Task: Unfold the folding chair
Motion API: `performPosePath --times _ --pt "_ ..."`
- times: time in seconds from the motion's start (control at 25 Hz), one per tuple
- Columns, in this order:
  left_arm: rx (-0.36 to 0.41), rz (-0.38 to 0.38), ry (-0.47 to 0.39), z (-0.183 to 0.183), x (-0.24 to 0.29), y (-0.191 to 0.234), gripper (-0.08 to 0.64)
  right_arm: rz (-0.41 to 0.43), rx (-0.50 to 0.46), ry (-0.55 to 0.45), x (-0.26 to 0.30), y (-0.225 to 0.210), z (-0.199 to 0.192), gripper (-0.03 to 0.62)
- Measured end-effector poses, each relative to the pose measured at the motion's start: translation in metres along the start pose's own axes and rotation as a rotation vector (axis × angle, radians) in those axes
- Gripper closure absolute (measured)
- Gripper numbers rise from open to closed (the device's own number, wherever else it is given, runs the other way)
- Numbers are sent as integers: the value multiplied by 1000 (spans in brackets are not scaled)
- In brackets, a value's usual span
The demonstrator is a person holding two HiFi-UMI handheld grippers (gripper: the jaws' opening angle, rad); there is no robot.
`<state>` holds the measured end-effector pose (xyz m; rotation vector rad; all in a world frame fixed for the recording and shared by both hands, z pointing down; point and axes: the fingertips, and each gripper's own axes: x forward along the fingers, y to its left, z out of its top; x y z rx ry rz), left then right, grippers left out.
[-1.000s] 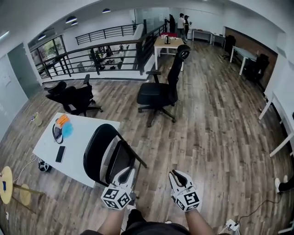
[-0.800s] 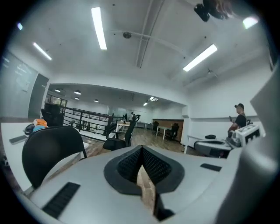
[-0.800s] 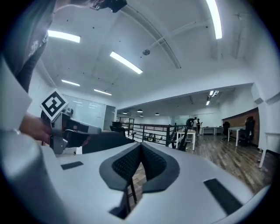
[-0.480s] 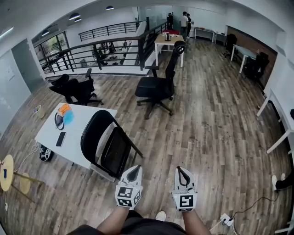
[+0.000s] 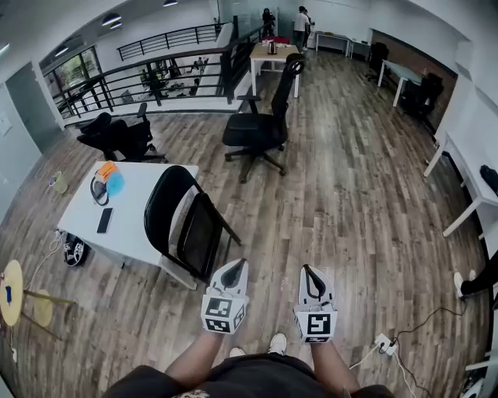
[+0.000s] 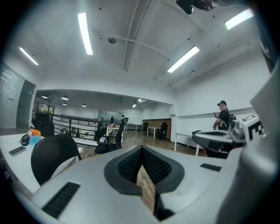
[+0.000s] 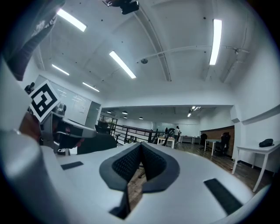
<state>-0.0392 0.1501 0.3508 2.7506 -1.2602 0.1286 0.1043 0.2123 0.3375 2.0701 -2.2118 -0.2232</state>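
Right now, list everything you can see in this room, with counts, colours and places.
white table: one, white, left foreground
folding chair: one, black, at the white table's right edge
phone: one, black, on the white table
office chair: one, black, mid-floor
more office chairs: black, count unclear, by the railing
railing: one, black, far left
wooden table: one, light brown, far end
people: two, far end
power strip: one, white, floor at right
left gripper: one, white, shut, empty
right gripper: one, white, shut, empty
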Motion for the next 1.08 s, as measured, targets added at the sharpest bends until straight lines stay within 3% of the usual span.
performPosePath --times 0.52,1.08 --pt "-31 -6 21 -15 -104 40 555 -2 -3 23 -36 99 20 578" --pt "-57 5 15 -26 -147 62 554 18 -23 22 -51 146 26 578"
